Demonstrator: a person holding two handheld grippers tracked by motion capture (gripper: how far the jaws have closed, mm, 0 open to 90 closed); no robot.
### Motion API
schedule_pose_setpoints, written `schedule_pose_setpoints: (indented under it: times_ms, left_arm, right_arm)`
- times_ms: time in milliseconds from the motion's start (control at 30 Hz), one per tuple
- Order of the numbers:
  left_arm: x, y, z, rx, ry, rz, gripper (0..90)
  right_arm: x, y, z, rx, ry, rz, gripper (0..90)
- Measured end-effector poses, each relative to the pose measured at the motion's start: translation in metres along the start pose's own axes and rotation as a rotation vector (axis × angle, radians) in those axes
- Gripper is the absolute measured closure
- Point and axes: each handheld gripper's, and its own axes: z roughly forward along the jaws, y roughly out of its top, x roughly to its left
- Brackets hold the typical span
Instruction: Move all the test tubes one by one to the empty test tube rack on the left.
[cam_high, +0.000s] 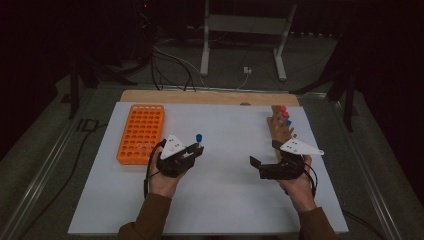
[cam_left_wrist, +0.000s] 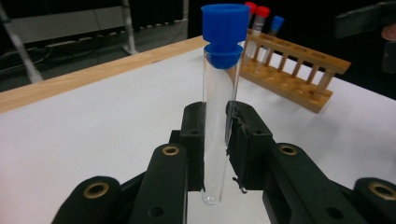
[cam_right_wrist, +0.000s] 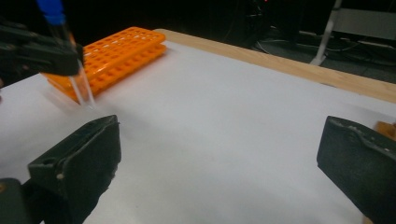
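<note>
High view, work surface: white rectangular board (cam_high: 220, 200) on a wooden table, its far edge showing as a bare wood strip
High view, left gripper (cam_high: 192, 151): black two-jaw tool with a grey three-cornered plate, held in the person's left hand (cam_high: 162, 181) left of the board's centre; jaws closed on a clear glass test tube with a blue cap (cam_high: 199, 138), which stands upright above the board
High view, right gripper (cam_high: 264, 159): held in the right hand (cam_high: 298, 187) on the board's right side; jaws spread wide with nothing between them
High view, orange rack: orange plastic tube rack with a grid of holes (cam_high: 141, 132), lying flat near the board's left edge, just beyond the left gripper
High view, wooden rack: wooden test tube rack (cam_high: 281, 131) along the right edge, carrying red-capped and blue-capped tubes, just beyond the right gripper
Left gripper view, tube: the clear tube (cam_left_wrist: 219, 126) is clamped upright between the two black pads at its lower half; the rounded bottom hangs below the pads, the blue cap rises above them
Left gripper view, background: wooden rack (cam_left_wrist: 294, 74) stands beyond on the white board
Right gripper view, jaws: both black jaws stand far apart at the frame's sides, bare white board between them
Right gripper view, far side: left gripper (cam_right_wrist: 65, 58) holds the tube (cam_right_wrist: 79, 88) in front of the orange rack (cam_right_wrist: 116, 56), tube tip close above the board
</note>
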Motion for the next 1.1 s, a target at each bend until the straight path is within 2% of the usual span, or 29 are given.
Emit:
schedule_pose_setpoints:
  times_ms: [267,600,767,967,1100]
  left_arm:
    - [0.021,0.001,-0.023,-0.032,0.042,-0.019,76.9]
    - [0.048,0.002,-0.055,-0.079,0.113,-0.051,76.8]
    - [0.065,0.001,-0.074,-0.114,0.171,-0.082,76.8]
    - [0.083,-0.006,-0.095,-0.128,0.267,-0.097,76.8]
    - [0.094,-0.014,-0.106,-0.139,0.318,-0.121,76.8]
  right_arm:
    - [-0.01,-0.006,-0.007,0.0,-0.02,0.024,0.0]
    - [-0.012,-0.007,-0.01,-0.009,-0.033,0.036,0.0]
    - [-0.015,-0.007,-0.013,-0.014,-0.039,0.043,0.0]
    - [-0.017,-0.007,-0.013,-0.017,-0.043,0.047,0.0]
    - [-0.017,-0.007,-0.014,-0.018,-0.044,0.045,0.0]
